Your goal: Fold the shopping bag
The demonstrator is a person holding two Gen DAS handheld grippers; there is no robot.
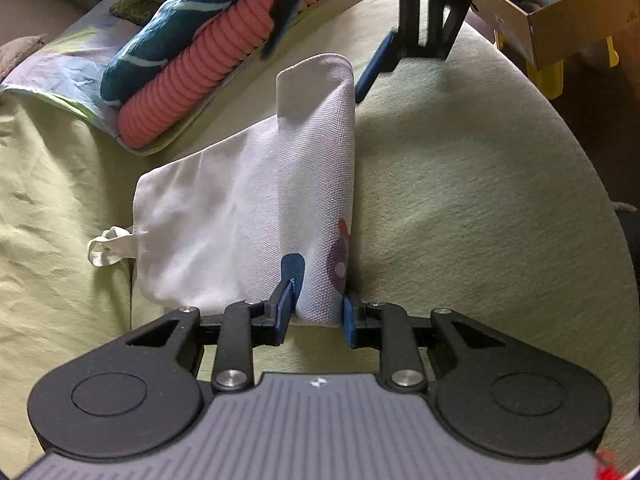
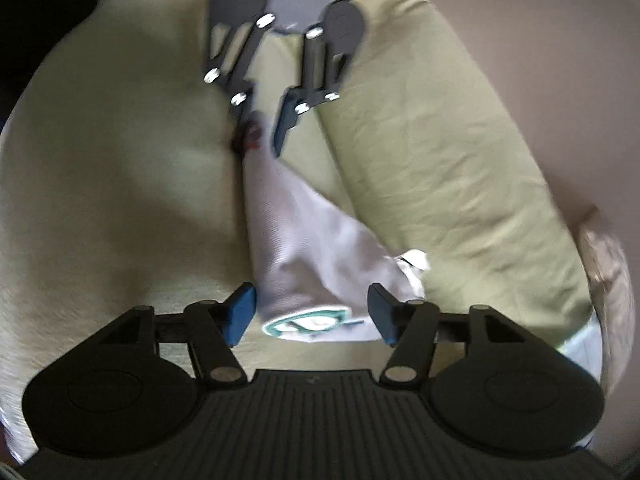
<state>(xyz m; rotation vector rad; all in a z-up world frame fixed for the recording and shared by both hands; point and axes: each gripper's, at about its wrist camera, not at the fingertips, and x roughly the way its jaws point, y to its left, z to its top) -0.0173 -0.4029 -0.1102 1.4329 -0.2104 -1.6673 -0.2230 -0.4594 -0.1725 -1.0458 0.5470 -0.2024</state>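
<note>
- Left wrist view: your left gripper has its jaws closed on the near folded edge of the shopping bag, which lies on the green bedcover. One lifted corner only; the far flap could flop open.
- Right wrist view: your right gripper has its jaws wide apart, straddling the bag's end and holding nothing. Blurred; a hasty close could miss the cloth.

A home, most likely a bedroom: a bed spread with a wrinkled pale green cotton sheet fills both views. At upper left lie a ribbed pink knitted blanket and a teal patterned cloth; at upper right, an open brown cardboard box.
</note>
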